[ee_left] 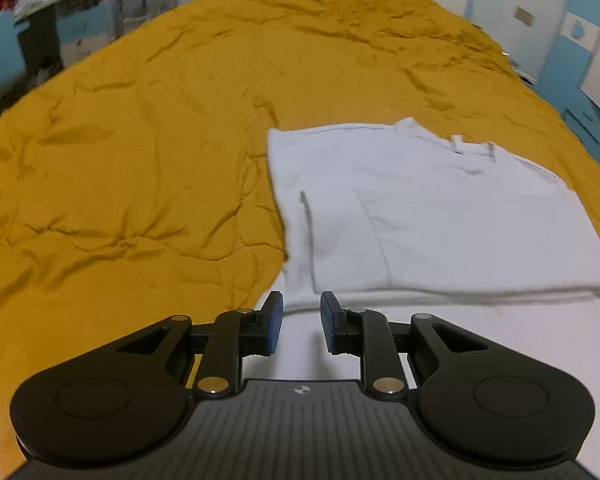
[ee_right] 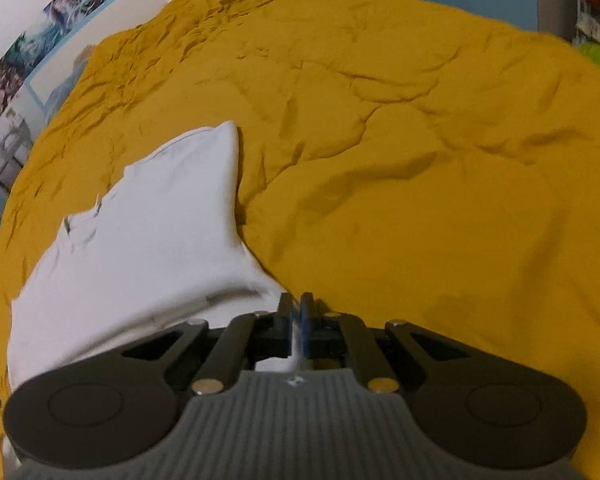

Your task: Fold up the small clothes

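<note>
My worry is the white garment (ee_right: 140, 240) slipping from the right gripper (ee_right: 296, 324), which pinches only a thin corner, so any tug could undo the fold (the fabric looks limp). My left gripper (ee_left: 301, 322) hovers with its fingers spread over the near hem, the garment lying just ahead on the mustard bedspread (ee_left: 140, 140).

My bed (ee_left: 120, 140) is covered edge to edge by a wrinkled mustard quilt (ee_right: 440, 160). One white shirt (ee_left: 440, 220) lies flat on it, partly folded, one layer over another. Through my left camera it fills the 3 to 5 o'clock area, collar towards 1 o'clock. Through my right camera it lies at 8 to 10 o'clock, a corner pointing to 11.
</note>
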